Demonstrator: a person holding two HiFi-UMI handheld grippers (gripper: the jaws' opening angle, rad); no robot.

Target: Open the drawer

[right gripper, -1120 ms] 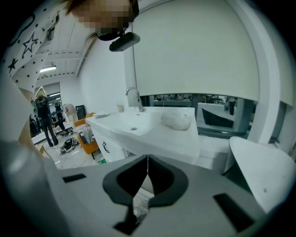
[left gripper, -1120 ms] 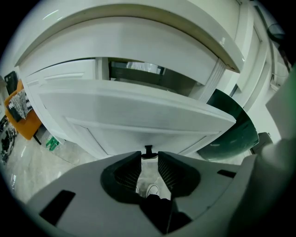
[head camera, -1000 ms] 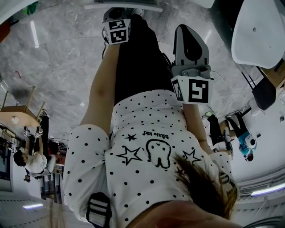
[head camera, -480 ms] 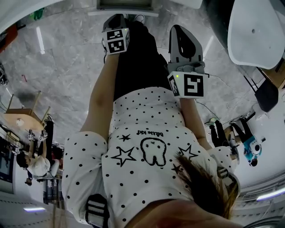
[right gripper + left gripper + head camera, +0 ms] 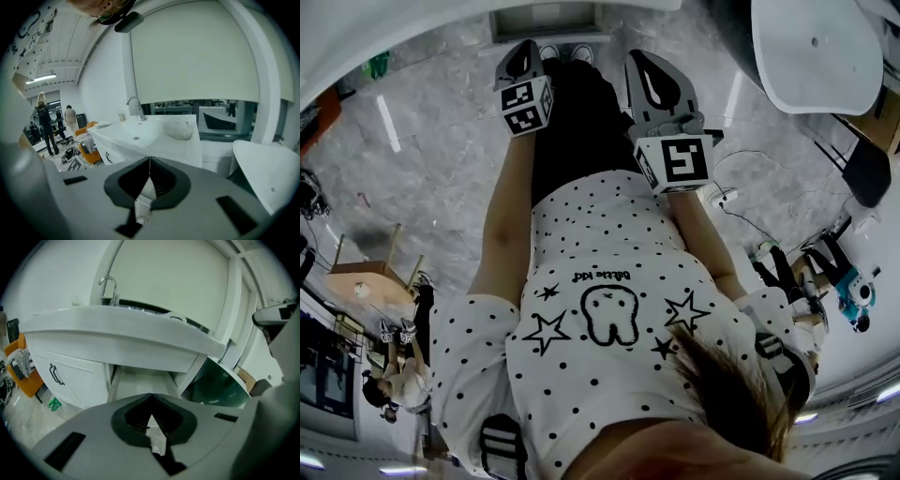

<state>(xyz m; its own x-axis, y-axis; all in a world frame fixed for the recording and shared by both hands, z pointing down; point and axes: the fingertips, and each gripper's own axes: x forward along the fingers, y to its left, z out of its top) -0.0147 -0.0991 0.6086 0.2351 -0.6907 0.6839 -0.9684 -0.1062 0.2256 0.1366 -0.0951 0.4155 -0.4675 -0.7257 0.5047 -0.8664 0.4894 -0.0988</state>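
You hold two grippers, one per hand. Your left gripper (image 5: 151, 397) has its jaws clenched together with nothing between them. Your right gripper (image 5: 149, 160) is pressed closed the same way, also empty. One drawer (image 5: 140, 380) lies straight ahead of the left gripper, pulled out under the white counter (image 5: 117, 333), apart from both grippers. One faucet (image 5: 108, 287) stands on that counter. One black handle (image 5: 56, 374) shows on the cabinet door left of the drawer.
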